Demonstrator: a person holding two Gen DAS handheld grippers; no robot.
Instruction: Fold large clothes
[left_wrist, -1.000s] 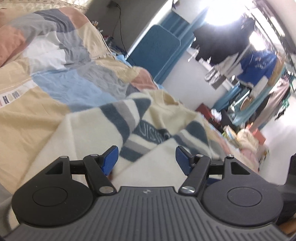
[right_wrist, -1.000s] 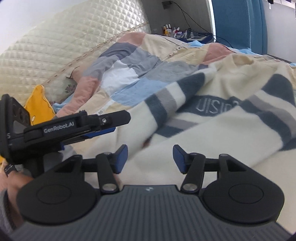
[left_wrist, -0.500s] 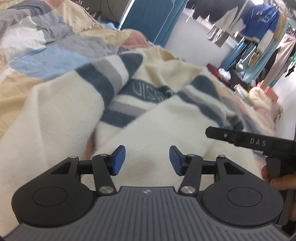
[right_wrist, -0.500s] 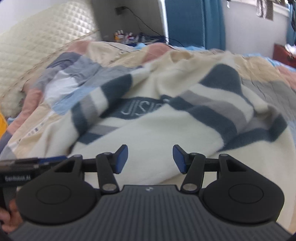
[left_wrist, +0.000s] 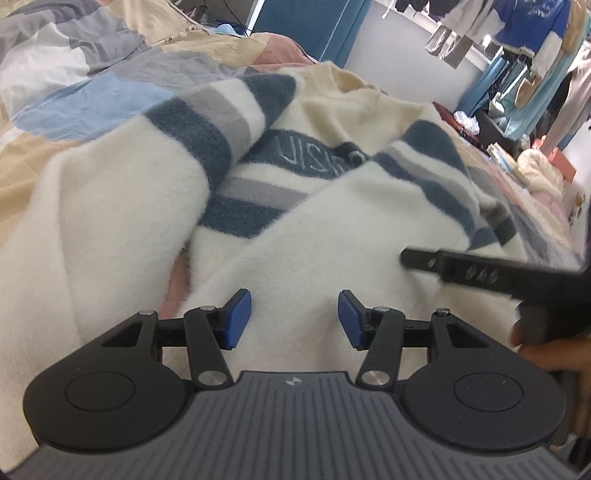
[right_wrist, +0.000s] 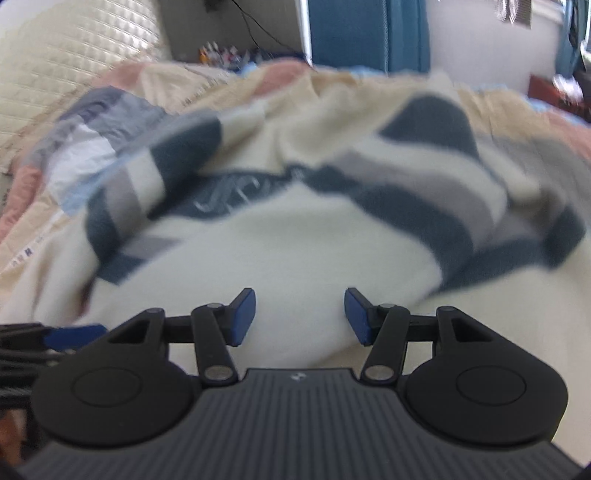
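Note:
A large cream fleece sweater (left_wrist: 295, 221) with navy and grey stripes and a lettered chest band lies rumpled on the bed; it is blurred in the right wrist view (right_wrist: 295, 251). My left gripper (left_wrist: 294, 319) hovers low over its plain cream lower part, jaws apart, with only cloth showing behind the gap. My right gripper (right_wrist: 300, 315) stands open the same way over the cream cloth. The right gripper's black finger (left_wrist: 480, 271) reaches in from the right of the left wrist view, held by a hand (left_wrist: 554, 354). The left gripper's blue pad (right_wrist: 70, 336) shows at the left edge of the right wrist view.
A patchwork bedspread (left_wrist: 74, 92) covers the bed beneath the sweater. A quilted cream headboard (right_wrist: 74, 55) stands at the back left. A blue panel (left_wrist: 306, 26), hanging clothes (left_wrist: 528, 22) and piled items (left_wrist: 535, 173) lie beyond the bed's far side.
Both grippers have sunk toward the sweater and tipped downward. The left jaws have narrowed. The right gripper has come into the left wrist view at the right.

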